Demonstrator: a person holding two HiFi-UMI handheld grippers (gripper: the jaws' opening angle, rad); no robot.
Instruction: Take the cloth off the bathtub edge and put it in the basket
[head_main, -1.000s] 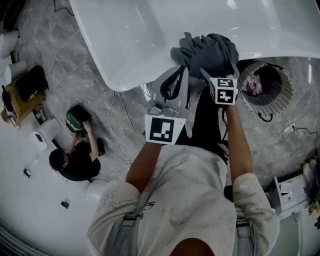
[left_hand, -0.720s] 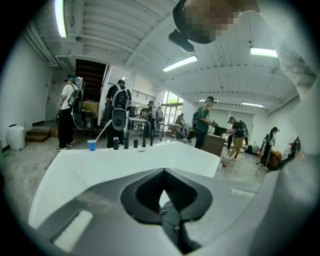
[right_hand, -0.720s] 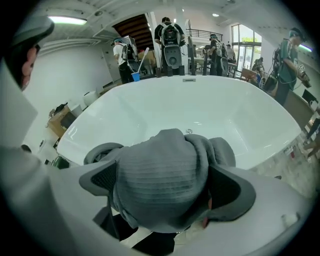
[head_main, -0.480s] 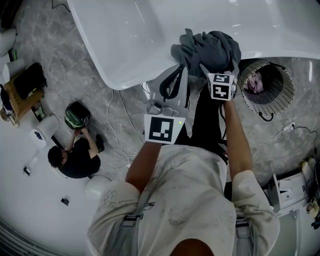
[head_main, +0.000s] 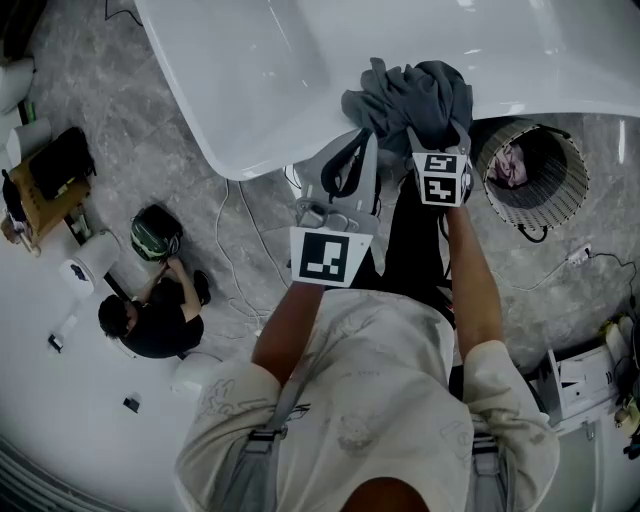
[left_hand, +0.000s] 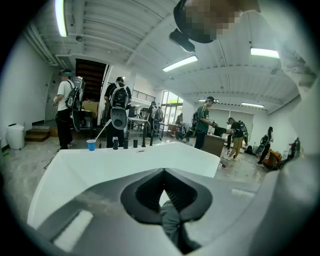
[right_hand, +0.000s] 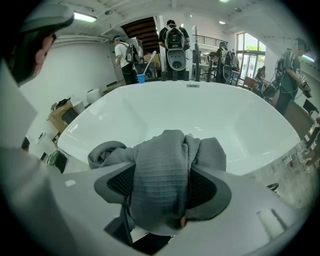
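A crumpled grey cloth (head_main: 410, 95) lies on the near edge of the white bathtub (head_main: 250, 150). My right gripper (head_main: 438, 127) points down onto it. Its jaws have just been closing, and in the right gripper view (right_hand: 162, 176) both pads press a thick fold of the cloth (right_hand: 170, 145). My left gripper (head_main: 366, 137) hovers at the tub rim just left of the cloth. In the left gripper view (left_hand: 161, 171) its tips meet and nothing is clearly pinched. The round wire basket (head_main: 530, 180) stands on the floor to the right of the tub.
A pinkish item lies inside the basket. A person (head_main: 150, 320) crouches on the marble floor at left, with cables (head_main: 235, 250) trailing nearby. A blue cup (right_hand: 140, 78) and dark bottles stand on the tub's far rim, and several people stand beyond it.
The right gripper's jaws have narrowed around the grey cloth, which is now squeezed between them. The left gripper has stayed where it was.
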